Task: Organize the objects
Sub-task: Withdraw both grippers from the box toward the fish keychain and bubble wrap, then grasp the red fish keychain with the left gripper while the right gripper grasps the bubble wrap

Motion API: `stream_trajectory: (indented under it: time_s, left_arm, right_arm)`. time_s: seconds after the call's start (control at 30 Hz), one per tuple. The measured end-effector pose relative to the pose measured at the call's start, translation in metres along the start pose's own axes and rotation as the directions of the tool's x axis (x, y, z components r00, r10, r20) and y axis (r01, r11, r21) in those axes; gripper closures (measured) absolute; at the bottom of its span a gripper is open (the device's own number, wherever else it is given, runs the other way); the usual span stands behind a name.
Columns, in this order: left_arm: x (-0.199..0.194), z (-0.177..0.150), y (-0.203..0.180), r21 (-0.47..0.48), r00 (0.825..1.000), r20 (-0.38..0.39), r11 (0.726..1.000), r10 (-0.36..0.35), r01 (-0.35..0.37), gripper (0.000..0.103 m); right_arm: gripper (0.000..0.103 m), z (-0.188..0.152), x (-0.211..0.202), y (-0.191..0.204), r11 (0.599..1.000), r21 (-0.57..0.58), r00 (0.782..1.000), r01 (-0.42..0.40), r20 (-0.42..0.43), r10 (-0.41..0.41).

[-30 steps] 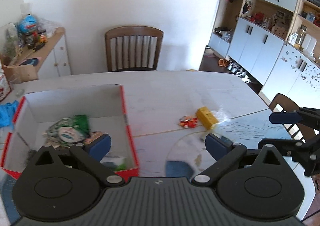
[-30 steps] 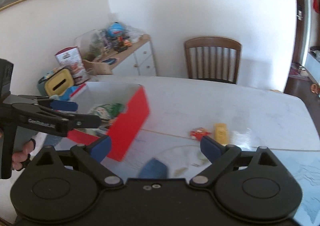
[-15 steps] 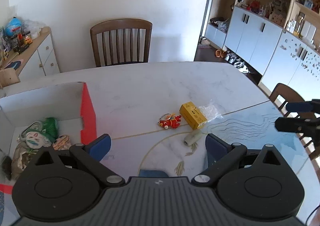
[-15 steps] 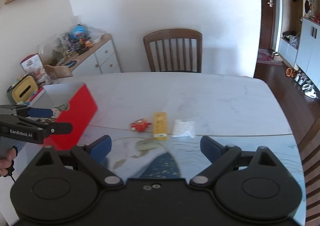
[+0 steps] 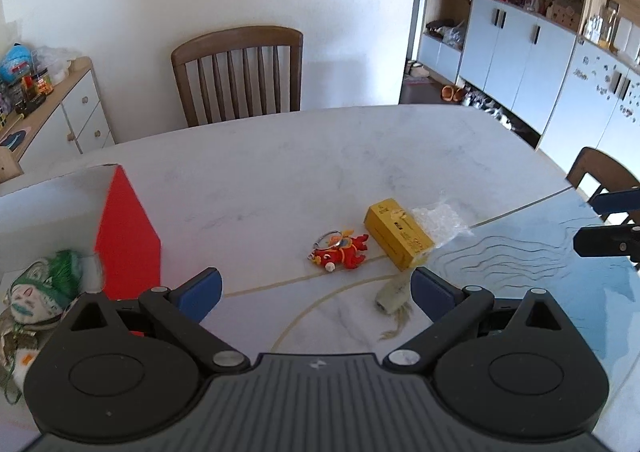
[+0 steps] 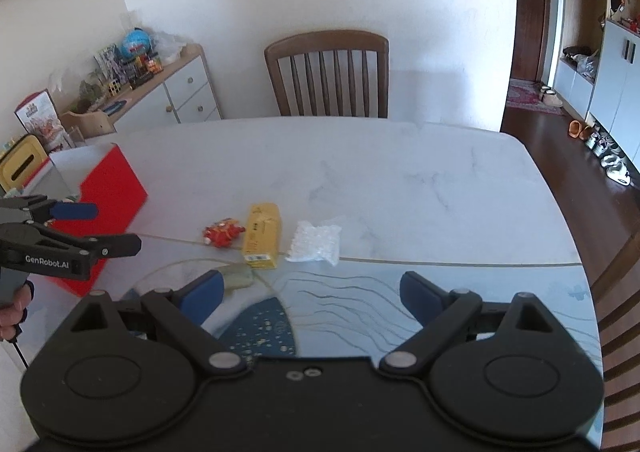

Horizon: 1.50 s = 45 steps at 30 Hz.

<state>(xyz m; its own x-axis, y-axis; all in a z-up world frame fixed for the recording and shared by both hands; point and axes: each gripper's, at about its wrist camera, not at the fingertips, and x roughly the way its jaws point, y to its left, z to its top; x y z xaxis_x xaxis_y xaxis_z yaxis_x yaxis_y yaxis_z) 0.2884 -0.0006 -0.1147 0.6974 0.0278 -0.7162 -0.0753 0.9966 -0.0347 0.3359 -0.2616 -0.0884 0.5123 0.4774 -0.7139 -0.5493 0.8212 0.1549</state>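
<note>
Now both tools have swung from the red box (image 5: 128, 228) toward the yellow box (image 5: 398, 234).

1. Wooden chair (image 5: 240, 72) at table's (image 5: 280, 156) far edge.
2. Sideboard (image 6: 168, 92) left, cluttered, globe (image 6: 134, 42) on top.
3. Pale cabinets (image 5: 532, 52) right, shoes (image 6: 576, 128) on dark floor.
4. Second chair (image 5: 600, 172) right.

- Left gripper (image 5: 316, 288): jaws spread wide, empty, above the table (image 5: 280, 172).
- Yellow box (image 5: 398, 234): landmark, lying flat.
- Red toy (image 5: 340, 250): just left of the yellow box.
- Clear bag (image 5: 440, 222): touching its right side.
- Red box (image 5: 128, 232): far left.
</note>
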Motion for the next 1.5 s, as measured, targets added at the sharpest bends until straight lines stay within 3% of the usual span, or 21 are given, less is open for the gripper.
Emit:
stream_trajectory:
  time_s: [0.3, 0.53, 0.77, 1.0, 1.2, 1.27, 1.5]
  left_arm:
    - [0.056, 0.009, -0.008, 0.015, 0.999, -0.040, 1.000, 0.016, -0.015, 0.002]
    - [0.089, 0.011, -0.004, -0.025, 0.997, -0.066, 0.999, 0.031, -0.033, 0.002]
    - [0.106, 0.005, -0.002, -0.039, 0.997, -0.072, 0.998, 0.037, -0.040, 0.002]
    - [0.114, 0.000, -0.009, -0.027, 0.998, -0.063, 0.999, 0.026, -0.028, 0.003]
    - [0.119, -0.001, -0.013, -0.014, 0.998, -0.060, 1.000, 0.015, -0.016, 0.010]
    - [0.120, -0.001, -0.014, -0.014, 0.998, -0.061, 1.000, 0.008, -0.009, 0.019]
    - [0.120, 0.001, -0.017, 0.000, 0.999, -0.051, 1.000, 0.003, -0.003, 0.036]
  right_arm:
    - [0.012, 0.012, 0.058, -0.017, 1.000, -0.003, 0.999, -0.005, -0.039, 0.005]
    - [0.015, 0.020, 0.101, -0.021, 1.000, 0.016, 0.998, -0.002, -0.068, 0.003]
    - [0.017, 0.021, 0.125, -0.025, 0.999, 0.038, 0.995, -0.011, -0.095, 0.015]
    - [0.027, 0.022, 0.137, -0.021, 0.999, 0.020, 0.994, -0.036, -0.105, 0.038]
    - [0.037, 0.022, 0.144, -0.020, 0.998, 0.032, 0.993, -0.054, -0.108, 0.057]
    - [0.042, 0.022, 0.144, -0.018, 0.998, 0.026, 0.993, -0.061, -0.104, 0.063]
    - [0.056, 0.022, 0.145, -0.014, 0.998, 0.018, 0.993, -0.067, -0.097, 0.069]
